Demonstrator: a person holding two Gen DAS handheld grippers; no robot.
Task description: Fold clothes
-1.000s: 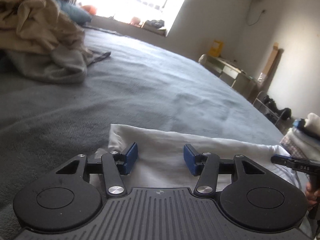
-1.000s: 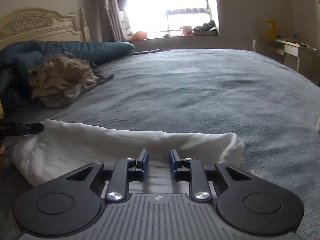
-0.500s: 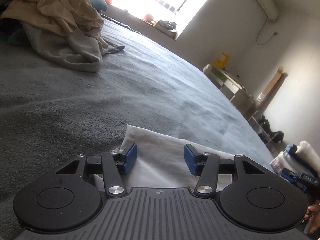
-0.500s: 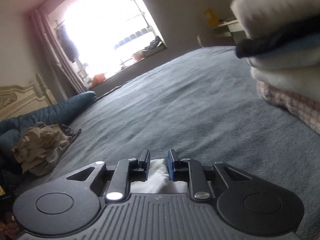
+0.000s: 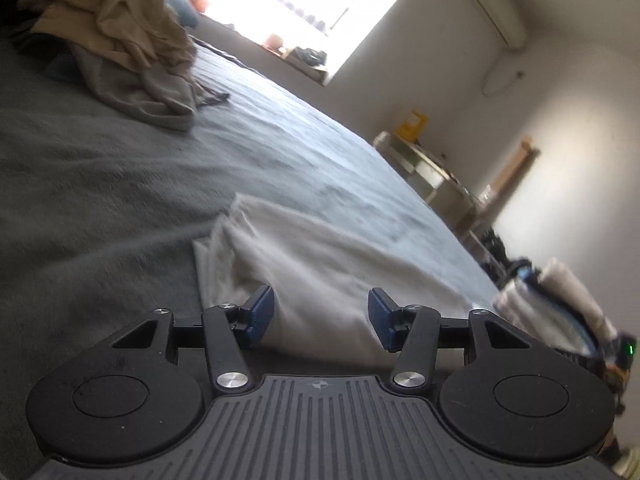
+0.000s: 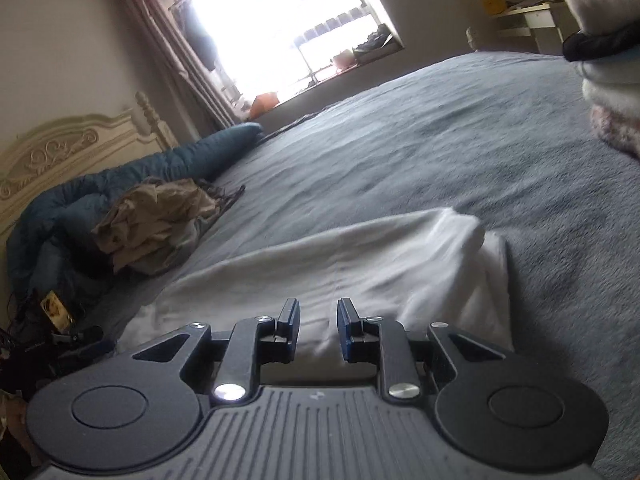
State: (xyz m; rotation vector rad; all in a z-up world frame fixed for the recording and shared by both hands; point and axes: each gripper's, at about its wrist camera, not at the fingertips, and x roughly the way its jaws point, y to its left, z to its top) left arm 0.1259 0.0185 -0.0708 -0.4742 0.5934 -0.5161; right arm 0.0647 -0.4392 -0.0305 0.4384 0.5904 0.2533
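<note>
Left tongs (image 5: pixel 320 316): jaws about half open, white garment (image 5: pixel 320 264) bulging between the blue pads; whether the pads press on it cannot be told. Right tongs (image 6: pixel 318 322): jaws narrow, a fold of the same white garment (image 6: pixel 360 264) between them; grip not clear from the frame. Garment lies as a long folded band across the near edge of the bed (image 6: pixel 440 140), grey cover. Pile of beige and grey clothes (image 6: pixel 156 220) toward the head of the bed, beside a blue duvet (image 6: pixel 120 176). Stack of folded clothes (image 6: pixel 604 64) at the bed's right edge. Window (image 6: pixel 288 20) behind.
</note>
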